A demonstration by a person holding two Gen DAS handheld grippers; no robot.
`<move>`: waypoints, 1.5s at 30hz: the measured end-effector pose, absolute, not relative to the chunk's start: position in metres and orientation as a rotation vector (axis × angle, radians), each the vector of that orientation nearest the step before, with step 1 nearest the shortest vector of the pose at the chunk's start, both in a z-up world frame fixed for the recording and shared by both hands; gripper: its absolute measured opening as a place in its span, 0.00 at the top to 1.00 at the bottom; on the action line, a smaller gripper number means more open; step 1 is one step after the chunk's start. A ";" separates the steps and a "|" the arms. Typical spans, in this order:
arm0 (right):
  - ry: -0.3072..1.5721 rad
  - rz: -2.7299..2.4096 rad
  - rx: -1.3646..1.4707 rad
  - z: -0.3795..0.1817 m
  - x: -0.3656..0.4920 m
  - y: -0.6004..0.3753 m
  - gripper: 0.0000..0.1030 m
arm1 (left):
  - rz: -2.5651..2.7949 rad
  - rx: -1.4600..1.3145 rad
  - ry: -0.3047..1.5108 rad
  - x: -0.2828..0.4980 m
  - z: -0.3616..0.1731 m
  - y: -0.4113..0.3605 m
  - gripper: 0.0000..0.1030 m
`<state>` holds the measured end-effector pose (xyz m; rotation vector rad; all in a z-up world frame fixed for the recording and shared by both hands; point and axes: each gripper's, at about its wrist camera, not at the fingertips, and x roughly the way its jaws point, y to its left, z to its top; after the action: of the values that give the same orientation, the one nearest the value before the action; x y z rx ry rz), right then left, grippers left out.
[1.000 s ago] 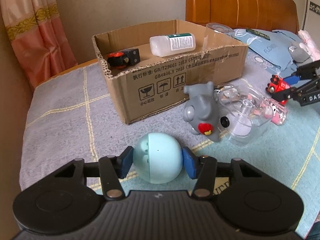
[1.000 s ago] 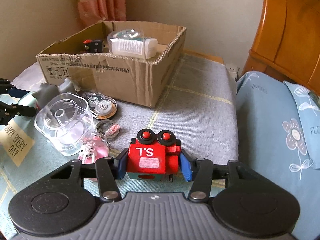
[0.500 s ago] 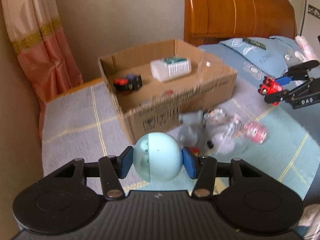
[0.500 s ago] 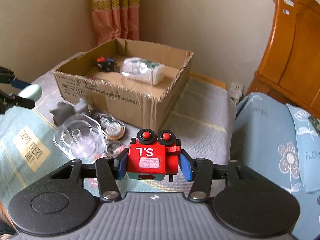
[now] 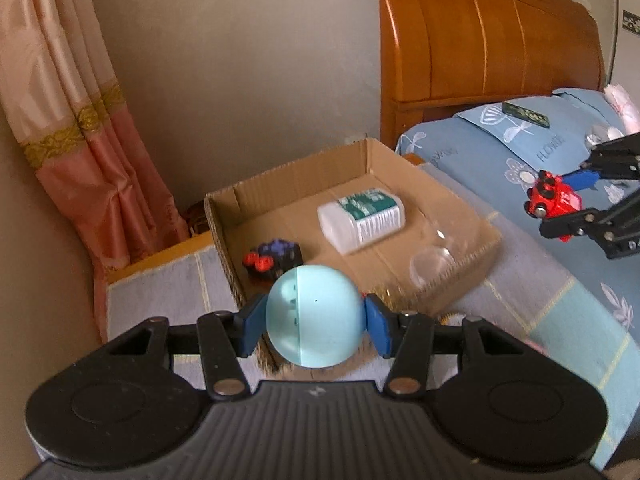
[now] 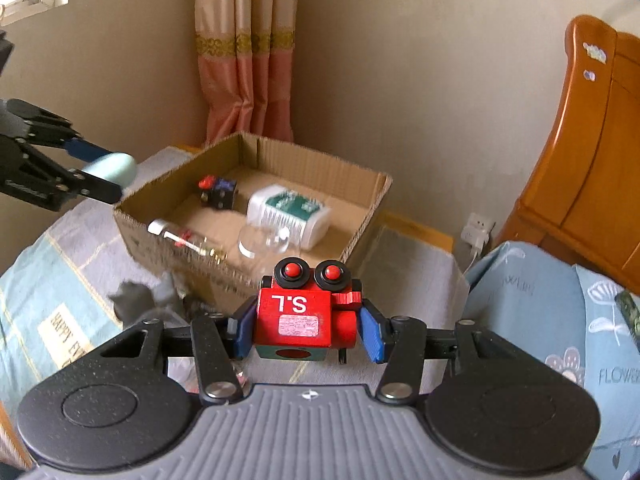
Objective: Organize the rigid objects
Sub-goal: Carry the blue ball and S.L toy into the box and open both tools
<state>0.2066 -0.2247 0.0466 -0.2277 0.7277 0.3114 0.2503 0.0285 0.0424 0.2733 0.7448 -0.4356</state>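
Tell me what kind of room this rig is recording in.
Most likely a home bedroom: a curved orange-brown wooden headboard stands over a bed with blue floral pillows, and pink curtains with a gold band hang in the corner. The open brown cardboard box sits on the bed's grey-and-teal cover.

home bedroom, wooden headboard (image 5: 492, 36), floral pillow (image 5: 516, 140), pink curtain (image 6: 244, 52)

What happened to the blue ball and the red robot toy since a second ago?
Both were lifted off the bed toward the cardboard box. The left hand-held gripper still clamps the blue ball; the right hand-held gripper still clamps the red robot toy. The white bottle stayed inside.
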 end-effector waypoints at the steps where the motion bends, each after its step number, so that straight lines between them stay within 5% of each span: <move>1: 0.725 0.312 -0.229 0.049 0.209 -0.225 0.45 | -0.433 0.275 0.744 0.256 0.042 0.026 0.50; 11: 0.699 0.329 -0.257 0.068 0.236 -0.211 0.45 | -0.421 0.268 0.754 0.293 0.029 0.009 0.48; 12: 0.698 0.331 -0.260 0.069 0.238 -0.210 0.45 | -0.424 0.270 0.744 0.294 0.027 0.008 0.44; 14: 0.702 0.335 -0.260 0.070 0.244 -0.208 0.45 | -0.424 0.266 0.727 0.295 0.027 0.007 0.16; 22: 0.725 0.344 -0.237 0.067 0.275 -0.204 0.45 | -0.414 0.267 0.698 0.270 0.029 0.011 0.04; 43: 0.859 0.230 -0.108 0.029 0.397 -0.196 0.45 | -0.305 0.155 0.675 0.186 0.008 0.043 0.02; 45: 0.856 0.209 -0.111 0.027 0.400 -0.195 0.36 | -0.256 0.178 0.650 0.182 0.003 0.042 0.02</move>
<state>0.3997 -0.1949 0.0265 -0.1107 0.8560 0.2086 0.1824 0.0415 0.0032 0.1783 0.6500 -0.2564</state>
